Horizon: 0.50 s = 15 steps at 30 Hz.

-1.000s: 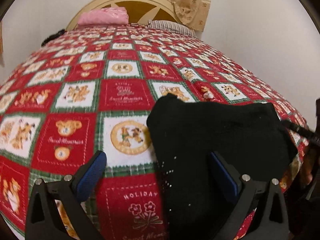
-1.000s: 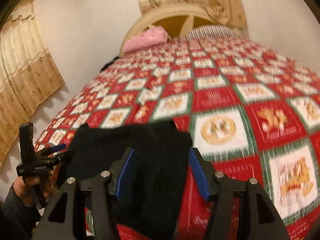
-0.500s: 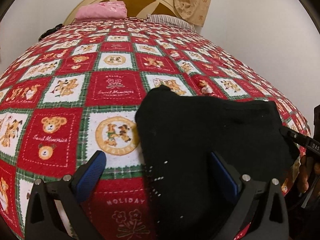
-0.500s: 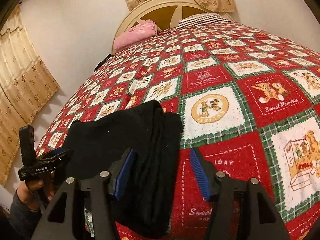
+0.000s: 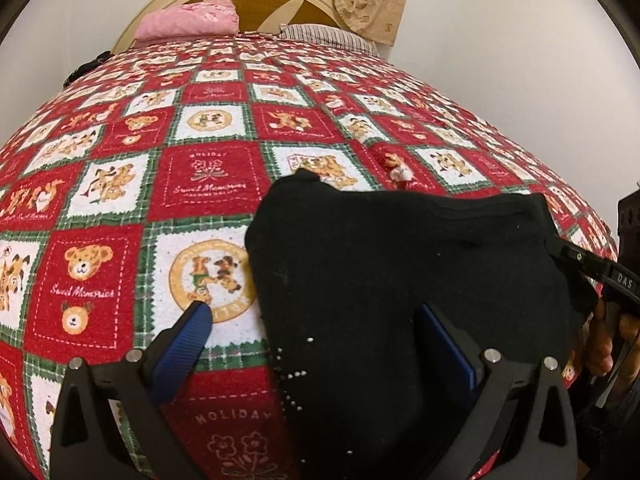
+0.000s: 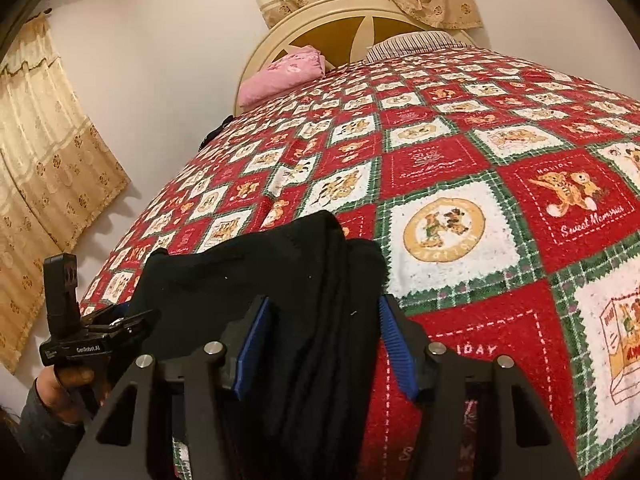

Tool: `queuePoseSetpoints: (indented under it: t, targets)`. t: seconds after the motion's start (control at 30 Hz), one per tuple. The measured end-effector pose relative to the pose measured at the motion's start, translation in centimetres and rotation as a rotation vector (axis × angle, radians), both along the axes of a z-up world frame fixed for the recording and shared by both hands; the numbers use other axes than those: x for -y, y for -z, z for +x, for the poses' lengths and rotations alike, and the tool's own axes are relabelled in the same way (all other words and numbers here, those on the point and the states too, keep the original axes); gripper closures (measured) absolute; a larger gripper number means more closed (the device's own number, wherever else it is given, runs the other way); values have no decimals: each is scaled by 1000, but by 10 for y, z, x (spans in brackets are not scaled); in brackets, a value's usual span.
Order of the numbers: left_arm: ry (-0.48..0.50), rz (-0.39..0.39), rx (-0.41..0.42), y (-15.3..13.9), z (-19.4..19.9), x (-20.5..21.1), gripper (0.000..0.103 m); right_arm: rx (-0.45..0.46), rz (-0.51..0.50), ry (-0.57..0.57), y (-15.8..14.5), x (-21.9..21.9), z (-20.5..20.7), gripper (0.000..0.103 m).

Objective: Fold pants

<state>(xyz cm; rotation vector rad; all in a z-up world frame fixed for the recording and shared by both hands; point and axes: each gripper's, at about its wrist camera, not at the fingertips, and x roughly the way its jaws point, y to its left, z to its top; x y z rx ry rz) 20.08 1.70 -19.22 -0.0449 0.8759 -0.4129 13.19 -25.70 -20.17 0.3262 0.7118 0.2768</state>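
Down low, your frame edges cut off the folded black pants point(image 5: 400, 280) lying on the bedspread point(image 5: 200, 184); left gripper point(image 5: 316, 340) spread wide; right gripper point(image 6: 324, 340) straddles the folds, closing, not pinching.

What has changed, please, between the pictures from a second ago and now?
The right gripper has just been closing its jaws around the stacked edge of the black pants, though a gap still shows beside each pad. The left gripper stays wide open with the pants' edge between its fingers. The pants lie folded in the same spot on the quilt; nothing was lifted or let go.
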Motion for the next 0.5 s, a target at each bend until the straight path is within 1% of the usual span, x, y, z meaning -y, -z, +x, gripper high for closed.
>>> queuePoseSetpoints:
  t: [0.03,0.07,0.1,0.13,0.2,0.27,0.33,0.37,0.4,0.43,0.47,0.5]
  targets:
    - [13,-4,3,0,-1,1,0,0,2,-2,0,0,0,53]
    - [22,-11,4,-1,-2,1,1,2,4,-4,-1,0,-1,59]
    - [32,-23,6,-1,-2,0,9,5,18,-14,-2,0,-1,65]
    - [41,-36,7,-2,-2,0,16,7,32,-19,-2,0,-2,67]
    - [60,-71,5,-3,-4,-2,35,10,48,-19,-4,1,-4,73]
    - [72,-102,6,-3,-6,-4,44,15,74,-20,-8,1,-7,75]
    - [66,-137,4,-4,-5,-8,55,28,67,-28,-15,-2,-11,75]
    - [65,-170,-2,-4,-5,-13,66,36,56,-34,-18,-5,-13,75]
    - [63,-207,-8,-4,-5,-18,71,45,46,-42,-23,-8,-15,76]
    - [64,-228,-9,-5,-7,-21,73,54,35,-51,-29,-12,-17,76]
    - [66,-246,-9,-6,-8,-23,78,61,27,-62,-34,-15,-18,76]
    - [66,-268,-8,-8,-10,-26,80,68,20,-74,-40,-19,-19,76]
